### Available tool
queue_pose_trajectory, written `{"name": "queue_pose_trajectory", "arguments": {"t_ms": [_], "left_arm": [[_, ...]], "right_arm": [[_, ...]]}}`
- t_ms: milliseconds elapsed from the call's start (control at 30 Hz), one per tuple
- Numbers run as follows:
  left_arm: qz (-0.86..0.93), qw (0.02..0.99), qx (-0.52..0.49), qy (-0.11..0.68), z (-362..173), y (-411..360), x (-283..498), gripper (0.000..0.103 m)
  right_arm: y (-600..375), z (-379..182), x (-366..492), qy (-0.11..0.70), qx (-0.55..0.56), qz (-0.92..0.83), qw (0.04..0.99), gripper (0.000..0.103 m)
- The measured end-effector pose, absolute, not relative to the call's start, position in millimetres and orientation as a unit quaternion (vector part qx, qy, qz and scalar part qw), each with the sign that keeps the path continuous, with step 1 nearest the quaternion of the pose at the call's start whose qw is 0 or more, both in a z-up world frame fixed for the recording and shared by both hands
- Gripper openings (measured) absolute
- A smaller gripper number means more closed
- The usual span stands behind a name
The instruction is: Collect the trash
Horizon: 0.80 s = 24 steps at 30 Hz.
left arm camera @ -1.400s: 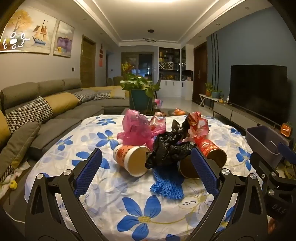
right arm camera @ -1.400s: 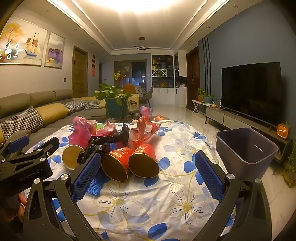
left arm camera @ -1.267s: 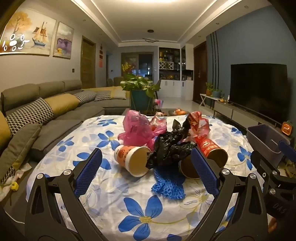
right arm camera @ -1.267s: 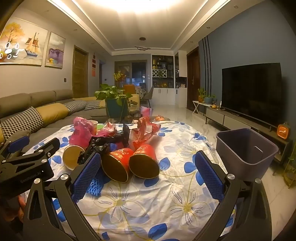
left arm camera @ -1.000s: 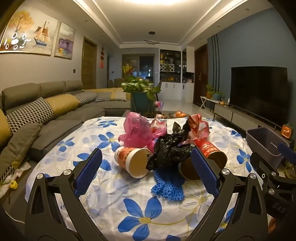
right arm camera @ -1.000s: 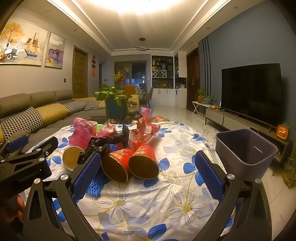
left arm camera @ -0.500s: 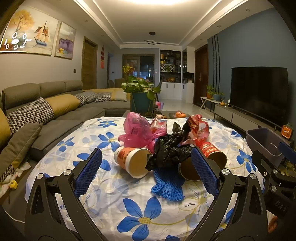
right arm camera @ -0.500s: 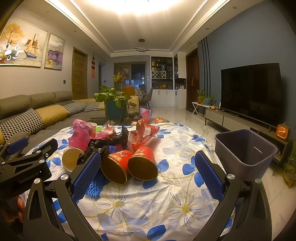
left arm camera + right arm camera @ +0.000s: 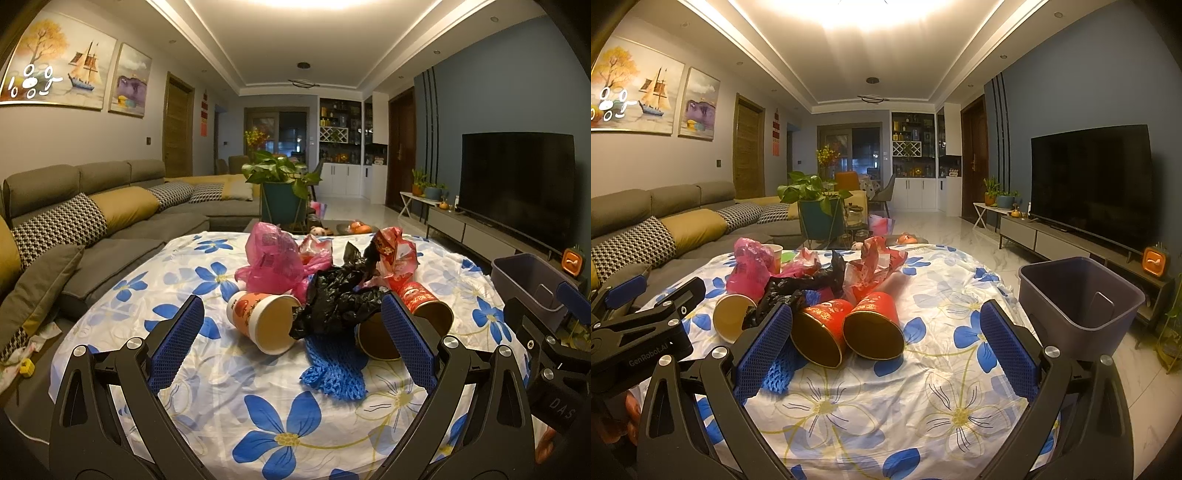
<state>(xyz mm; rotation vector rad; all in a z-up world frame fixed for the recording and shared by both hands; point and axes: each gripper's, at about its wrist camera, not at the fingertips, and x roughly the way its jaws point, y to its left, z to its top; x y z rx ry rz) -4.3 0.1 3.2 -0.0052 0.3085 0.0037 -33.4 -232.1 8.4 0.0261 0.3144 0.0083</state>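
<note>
The left gripper [image 9: 291, 343] is hovering wide open over the near part of the surface [image 9: 207, 373], holding nothing; its blue pads [image 9: 177, 343] are framing the trash pile without touching it. The right gripper [image 9: 886, 349] is likewise standing wide open and empty, just beside the left one, which is showing at the left edge of the right wrist view.

The trash is lying in a heap in the middle of the flowered cloth. Nearest the left gripper, a blue net [image 9: 334, 367] is lying flat, its far edge tucked under a black bag [image 9: 336, 299]. A paper cup [image 9: 264, 319] is lying on its side left of the black bag, its mouth facing the camera and touching the bag. Behind it a pink bag [image 9: 273, 260] is sitting crumpled. A red wrapper [image 9: 393, 251] is sticking up behind the black bag.

In the right wrist view, two red cups [image 9: 846, 328] are lying side by side on the cloth, touching, mouths toward the gripper, directly ahead between its fingers.

A bin [image 9: 1078, 306] is standing on the floor off the right side of the surface, upright and open. A sofa [image 9: 92, 210] is running along the left, and a TV [image 9: 1093, 181] is standing at the right wall.
</note>
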Motion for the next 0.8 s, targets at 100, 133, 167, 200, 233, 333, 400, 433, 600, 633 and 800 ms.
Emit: {"name": "queue_pose_trajectory", "arguments": {"t_ms": [100,133,167,200,233,333,400,433,600,633,800], "left_arm": [[0.002,0.988,-0.003,0.154,3.3,0.1,-4.2,0.095],[0.002,0.988,-0.003,0.154,3.3,-0.1,-4.1,0.095],[0.002,0.988,-0.003,0.154,3.3,0.0,-4.2,0.095],[0.002,0.988,-0.003,0.154,3.3,-0.1,-4.2,0.095],[0.001,0.988,-0.003,0.154,3.3,-0.5,-4.0,0.095],[0.002,0.988,-0.003,0.154,3.3,-0.3,-4.2,0.095],[0.002,0.988,-0.003,0.154,3.4,-1.3,-3.8,0.095],[0.002,0.988,-0.002,0.154,3.1,-0.8,-4.0,0.095],[0.002,0.988,-0.003,0.155,3.0,-1.7,-3.6,0.095],[0.002,0.988,-0.003,0.154,2.9,-1.4,-3.8,0.095],[0.002,0.988,-0.002,0.154,2.9,-1.8,-3.9,0.095]], "right_arm": [[-232.2,8.4,-33.6,0.155,0.013,0.004,0.988,0.098],[-232.2,8.2,-33.5,0.156,0.013,0.004,0.988,0.098],[-232.4,8.3,-33.5,0.156,0.013,0.004,0.988,0.098],[-232.1,8.1,-33.6,0.156,0.013,0.004,0.988,0.098],[-232.2,8.2,-33.5,0.156,0.013,0.004,0.988,0.098],[-232.4,8.4,-33.6,0.156,0.014,0.004,0.988,0.098],[-232.6,8.6,-33.9,0.155,0.014,0.004,0.988,0.098],[-232.2,8.3,-33.7,0.156,0.014,0.004,0.988,0.098],[-232.4,8.3,-33.7,0.156,0.014,0.005,0.988,0.098],[-232.3,8.3,-33.8,0.156,0.014,0.005,0.988,0.098],[-232.9,8.6,-33.9,0.154,0.014,0.005,0.988,0.098]]}}
